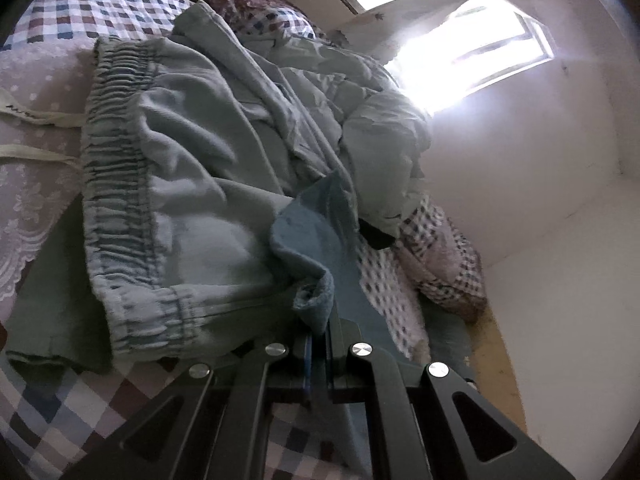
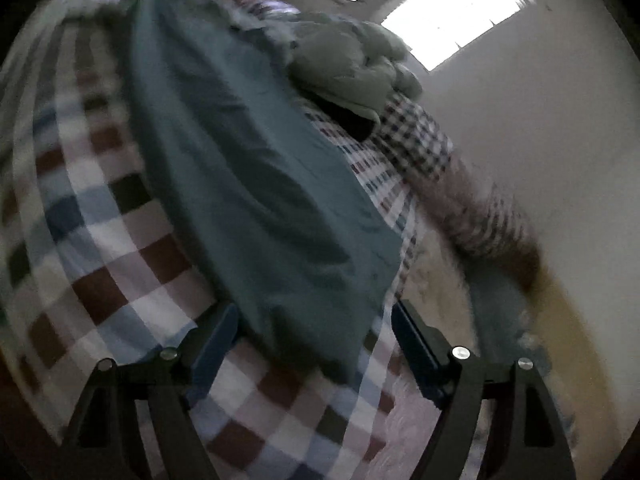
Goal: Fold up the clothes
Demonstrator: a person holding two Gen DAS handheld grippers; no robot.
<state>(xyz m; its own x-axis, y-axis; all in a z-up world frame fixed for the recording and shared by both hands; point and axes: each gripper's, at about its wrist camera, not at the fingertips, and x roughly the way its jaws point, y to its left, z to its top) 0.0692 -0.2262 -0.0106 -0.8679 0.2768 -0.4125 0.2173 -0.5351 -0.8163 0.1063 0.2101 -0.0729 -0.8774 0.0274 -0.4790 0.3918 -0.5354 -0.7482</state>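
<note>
The left gripper (image 1: 318, 344) has its jaws closed on the frayed hem of the pale denim trousers (image 1: 192, 184), which lie bunched on the checked bed (image 1: 60, 400), waistband to the left. The right gripper (image 2: 312, 344) hangs with jaws wide and empty; a teal cloth (image 2: 256, 184) runs lengthwise straight away from them, its near end just between them, so the right is nearer.

A home bedroom: checkered bedsheet (image 2: 120, 264), pillow (image 1: 444, 264) at three o'clock, bright window (image 1: 472, 48) at one o'clock.
</note>
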